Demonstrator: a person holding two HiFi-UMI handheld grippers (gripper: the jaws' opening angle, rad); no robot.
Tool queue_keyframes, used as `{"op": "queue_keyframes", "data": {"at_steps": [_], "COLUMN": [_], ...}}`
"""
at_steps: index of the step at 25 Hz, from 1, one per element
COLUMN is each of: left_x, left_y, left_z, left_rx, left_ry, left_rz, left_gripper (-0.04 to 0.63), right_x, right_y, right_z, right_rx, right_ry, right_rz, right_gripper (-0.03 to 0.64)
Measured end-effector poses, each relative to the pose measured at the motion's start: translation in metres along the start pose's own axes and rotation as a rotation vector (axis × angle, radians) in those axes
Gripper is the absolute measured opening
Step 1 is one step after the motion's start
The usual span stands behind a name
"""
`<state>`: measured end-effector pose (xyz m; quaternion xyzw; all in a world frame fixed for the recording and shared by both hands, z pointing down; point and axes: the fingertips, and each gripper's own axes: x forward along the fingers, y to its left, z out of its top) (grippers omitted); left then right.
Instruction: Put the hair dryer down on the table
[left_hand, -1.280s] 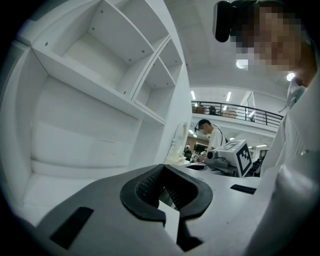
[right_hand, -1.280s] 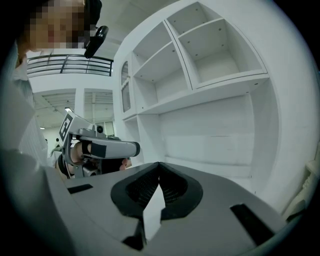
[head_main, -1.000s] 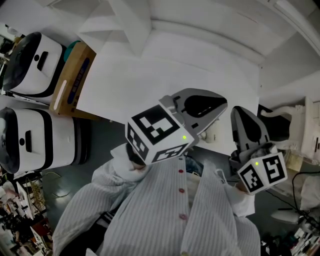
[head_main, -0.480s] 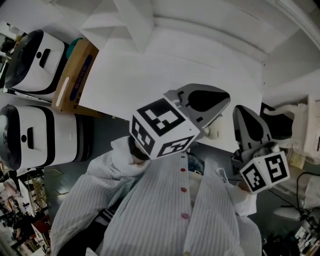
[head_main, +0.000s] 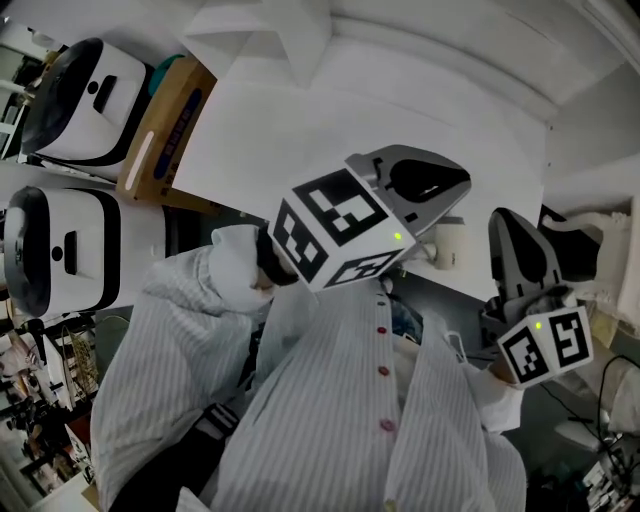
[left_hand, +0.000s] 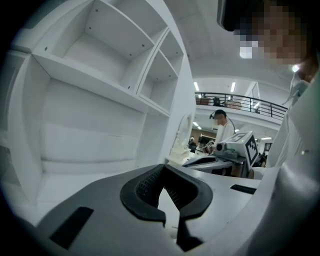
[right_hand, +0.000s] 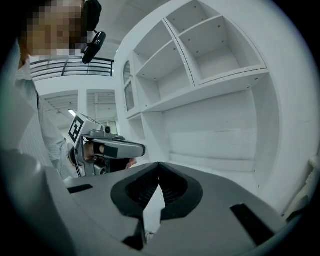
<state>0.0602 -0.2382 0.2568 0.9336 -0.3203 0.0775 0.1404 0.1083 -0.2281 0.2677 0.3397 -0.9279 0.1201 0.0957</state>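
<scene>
Quick status from my end. Both sets of tongs are pinched fully closed, with the pad tips touching and nothing between them. In the head view, the left gripper (head_main: 440, 182) hangs over the near edge of the white table (head_main: 300, 130). Its marker cube (head_main: 335, 230) sits right up against the striped shirt with red buttons (head_main: 330, 400). The right gripper (head_main: 515, 235) is just off to the side, near the table's right-hand corner, and the two are close but not touching.

I honestly can't tell where the hair dryer is, since neither gripper has it and no view shows it clearly. There's a dark shape (head_main: 562, 245) just beyond the right gripper, past the end of the table, but it's too murky for me to name.

A small white cup-like thing (head_main: 447, 245) sits at the near table edge, between the two grippers. The white shelving unit (left_hand: 100, 100) rises at the back of the table, and both gripper views look into its open bays.

At the table's left end there's a brown cardboard box (head_main: 165, 125). Beside it stand two white machines with black fronts, one further away (head_main: 85, 75) and one nearer (head_main: 55, 255). The left gripper view also catches a person in white (left_hand: 223, 131) well off in the background.
</scene>
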Motion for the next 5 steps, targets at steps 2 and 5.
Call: {"op": "queue_keyframes", "data": {"at_steps": [2,5], "left_x": [-0.0019,-0.0035], "left_y": [0.0025,0.006], "left_z": [0.0013,0.0036], "left_rx": [-0.024,-0.042], "left_ry": [-0.007,-0.024], "left_rz": [0.0,0.006], "left_gripper": [0.009,0.009], "right_x": [-0.0002,-0.0014], "right_y": [0.0006,0.0008], "right_z": [-0.0005,-0.0018], "right_rx": [-0.002,-0.004], "right_ry": [0.003,0.006], "right_rz": [-0.002,-0.009], "right_gripper": [0.011,0.011]}}
